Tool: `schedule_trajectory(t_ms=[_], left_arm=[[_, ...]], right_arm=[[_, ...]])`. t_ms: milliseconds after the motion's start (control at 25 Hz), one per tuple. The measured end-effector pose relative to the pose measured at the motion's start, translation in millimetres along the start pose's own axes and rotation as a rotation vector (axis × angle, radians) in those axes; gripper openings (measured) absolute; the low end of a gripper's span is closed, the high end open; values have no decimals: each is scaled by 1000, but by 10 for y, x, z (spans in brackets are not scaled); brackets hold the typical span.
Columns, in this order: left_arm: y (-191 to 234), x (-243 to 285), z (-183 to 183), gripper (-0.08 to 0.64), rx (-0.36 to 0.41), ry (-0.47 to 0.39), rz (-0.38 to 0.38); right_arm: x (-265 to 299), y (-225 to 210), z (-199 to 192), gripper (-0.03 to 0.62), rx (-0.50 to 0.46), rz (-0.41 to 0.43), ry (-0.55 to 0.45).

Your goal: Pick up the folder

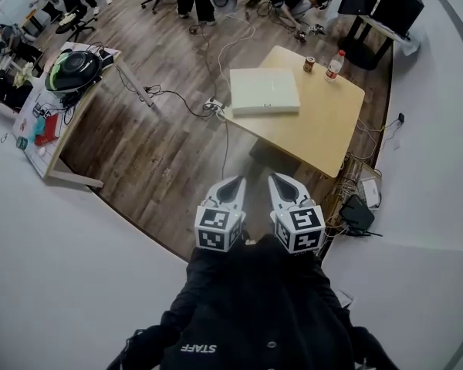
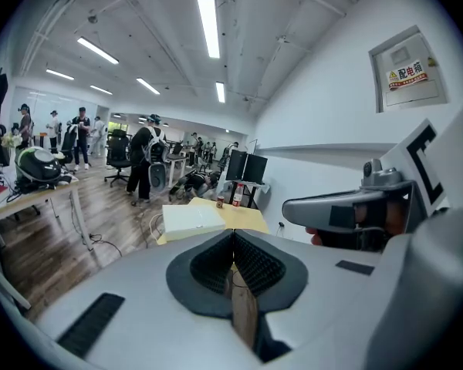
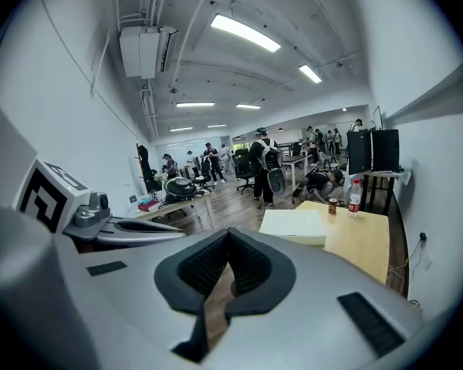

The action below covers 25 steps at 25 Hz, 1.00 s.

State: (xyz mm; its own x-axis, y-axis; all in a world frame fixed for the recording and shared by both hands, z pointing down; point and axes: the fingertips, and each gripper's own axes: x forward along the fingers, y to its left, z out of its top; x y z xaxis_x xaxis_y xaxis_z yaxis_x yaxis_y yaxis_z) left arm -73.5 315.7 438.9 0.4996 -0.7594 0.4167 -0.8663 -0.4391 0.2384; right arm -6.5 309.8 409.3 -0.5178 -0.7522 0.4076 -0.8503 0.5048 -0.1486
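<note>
A white folder (image 1: 264, 91) lies flat on the near-left corner of a light wooden table (image 1: 324, 122), well ahead of both grippers. It also shows as the folder (image 2: 193, 220) in the left gripper view and the folder (image 3: 295, 226) in the right gripper view. My left gripper (image 1: 233, 182) and right gripper (image 1: 278, 179) hang side by side over the wooden floor, short of the table. The left gripper (image 2: 233, 239) has its jaws pressed together with nothing between them. On the right gripper (image 3: 230, 242) the jaws also meet, empty.
A can (image 1: 309, 65) and a red-capped bottle (image 1: 335, 65) stand at the table's far edge. A second desk (image 1: 62, 129) with a black-and-green helmet (image 1: 73, 69) is at the left. Cables and a power strip (image 1: 213, 106) lie on the floor by the table. People and chairs fill the back.
</note>
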Motion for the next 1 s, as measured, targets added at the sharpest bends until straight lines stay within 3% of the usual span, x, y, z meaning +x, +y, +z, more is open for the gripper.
schedule_trajectory(t_ms=[520,800,1000], left_arm=[[304,-11,-182,34,-55,33,1],[408,367,-95,34,-54,43,-3],[668,731,159,34,-53,39,29]], right_arm=[[199,123,-114,21,-2,-6,37],[516,-181,-20,21,29,4,21],[952,-406,212,21,20,34,20]])
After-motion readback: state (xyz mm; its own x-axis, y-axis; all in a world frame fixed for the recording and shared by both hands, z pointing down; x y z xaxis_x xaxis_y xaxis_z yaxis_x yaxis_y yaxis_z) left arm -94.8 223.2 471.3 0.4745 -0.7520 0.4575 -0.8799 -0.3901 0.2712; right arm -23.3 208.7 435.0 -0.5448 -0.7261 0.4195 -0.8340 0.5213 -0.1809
